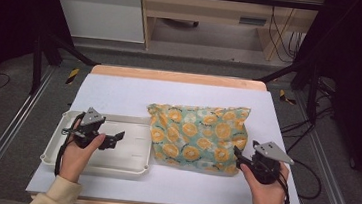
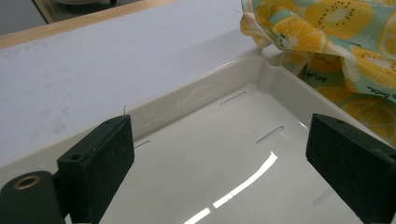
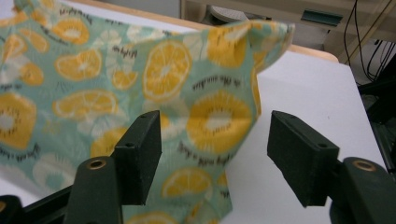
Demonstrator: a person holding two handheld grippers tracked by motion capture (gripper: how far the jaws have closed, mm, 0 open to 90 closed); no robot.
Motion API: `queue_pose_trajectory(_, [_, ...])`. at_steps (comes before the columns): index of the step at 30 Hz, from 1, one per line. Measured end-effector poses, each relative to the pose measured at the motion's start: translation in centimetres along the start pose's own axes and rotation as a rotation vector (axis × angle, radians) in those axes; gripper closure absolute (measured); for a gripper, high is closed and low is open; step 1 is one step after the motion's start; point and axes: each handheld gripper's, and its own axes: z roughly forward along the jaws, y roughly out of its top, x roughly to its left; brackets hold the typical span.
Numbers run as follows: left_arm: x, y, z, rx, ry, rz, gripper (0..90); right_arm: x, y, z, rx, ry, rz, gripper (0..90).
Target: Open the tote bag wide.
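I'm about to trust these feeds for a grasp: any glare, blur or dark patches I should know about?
Left gripper view: a bright curved glare streak lies on the glossy tray floor, and the near jaws look soft. Right gripper view: the fruit-print cushion is blurred, its lettering unreadable. High view: the table is evenly lit, but both sides fall into black.

Count of items on the table (image 1: pixel 120 88): one fruit-print cushion (image 1: pixel 198 136), patterned with orange and kiwi slices, its near edge lying between the spread fingers (image 3: pixel 140 154) of the right gripper (image 1: pixel 242 158). One cream plastic tray (image 1: pixel 63 158), its floor lying below and between the fingers (image 2: pixel 100 163) of the left gripper (image 1: pixel 115 138). Grippers: two, one per hand. Hands: two. One white sheet covers the tabletop.
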Motion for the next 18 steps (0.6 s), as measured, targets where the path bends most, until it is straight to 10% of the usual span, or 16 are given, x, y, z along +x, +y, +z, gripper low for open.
queue_pose_trajectory(10, [0.6, 0.2, -0.6, -0.021, 0.0, -0.013, 8.1, -1.1, 4.2, 5.8, 0.089, 0.019, 0.069, 24.4])
queue_pose_trajectory(13, [0.7, 0.2, -0.7, -0.03, 0.0, -0.021, 8.2, -0.7, 4.6, 6.5, 0.082, 0.021, 0.021, 66.6])
queue_pose_trajectory(18, [0.6, 0.4, -0.8, -0.033, -0.005, -0.018, 8.2, -0.1, 3.9, 5.1, 0.046, 0.069, -0.005, 90.0])
